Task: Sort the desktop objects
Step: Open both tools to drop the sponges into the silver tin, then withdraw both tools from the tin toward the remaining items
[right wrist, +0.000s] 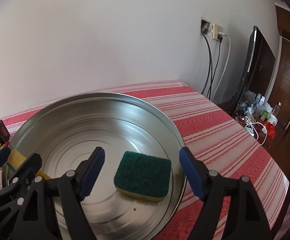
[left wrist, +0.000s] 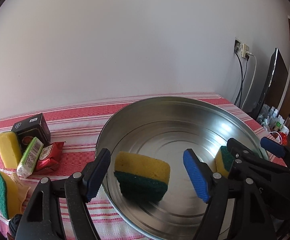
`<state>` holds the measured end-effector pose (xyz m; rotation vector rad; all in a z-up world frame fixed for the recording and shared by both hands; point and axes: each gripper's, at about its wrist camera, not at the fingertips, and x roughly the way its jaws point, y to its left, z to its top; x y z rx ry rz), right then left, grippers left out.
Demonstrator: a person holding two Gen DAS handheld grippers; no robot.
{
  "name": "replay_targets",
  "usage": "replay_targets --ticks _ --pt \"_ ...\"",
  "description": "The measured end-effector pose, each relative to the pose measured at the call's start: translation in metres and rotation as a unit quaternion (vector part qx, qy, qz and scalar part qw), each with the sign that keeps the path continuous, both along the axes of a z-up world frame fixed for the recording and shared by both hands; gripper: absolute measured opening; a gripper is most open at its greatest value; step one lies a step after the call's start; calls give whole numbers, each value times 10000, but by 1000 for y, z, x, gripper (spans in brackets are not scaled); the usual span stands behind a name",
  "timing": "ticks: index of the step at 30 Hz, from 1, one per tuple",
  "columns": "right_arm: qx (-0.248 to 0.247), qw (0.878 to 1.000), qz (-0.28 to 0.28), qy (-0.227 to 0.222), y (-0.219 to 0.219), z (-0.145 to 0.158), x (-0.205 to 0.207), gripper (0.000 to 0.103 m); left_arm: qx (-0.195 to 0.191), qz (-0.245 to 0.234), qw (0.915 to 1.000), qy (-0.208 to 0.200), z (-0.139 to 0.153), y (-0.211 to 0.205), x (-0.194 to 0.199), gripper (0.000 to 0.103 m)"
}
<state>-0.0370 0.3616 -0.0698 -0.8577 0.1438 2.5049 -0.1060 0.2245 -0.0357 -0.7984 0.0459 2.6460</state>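
A round metal basin (left wrist: pixel 185 108) stands on the red striped cloth; it also shows in the right wrist view (right wrist: pixel 165 118). My left gripper (left wrist: pixel 147 177) is open over the basin, with a yellow and green sponge (left wrist: pixel 143 177) lying in the basin between its fingers, untouched. My right gripper (right wrist: pixel 142 172) is open above a second sponge (right wrist: pixel 143 175) lying green side up in the basin. That second sponge (left wrist: pixel 223 160) shows partly behind the right gripper (left wrist: pixel 253 150) in the left wrist view. The left gripper (right wrist: pixel 15 161) shows at the left of the right wrist view.
Left of the basin lie a yellow sponge (left wrist: pixel 8 150), a black box (left wrist: pixel 32 131), a green packet (left wrist: pixel 30 158), a red packet (left wrist: pixel 49 156) and another yellow and green sponge (left wrist: pixel 5 194). A monitor (right wrist: pixel 253 68) and clutter stand beyond the table's right edge.
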Motion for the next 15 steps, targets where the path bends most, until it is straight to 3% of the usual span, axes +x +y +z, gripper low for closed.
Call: replay_targets --ticks 6,10,15 --pt "36 10000 -9 -23 0 1 0 80 -26 19 9999 117 0 -1 3 77" --pt "64 9999 -89 133 -1 4 6 90 82 80 9998 163 3 -6 5 79" --pt "125 9994 -90 318 -2 12 13 90 76 110 9997 210 4 -7 6 80"
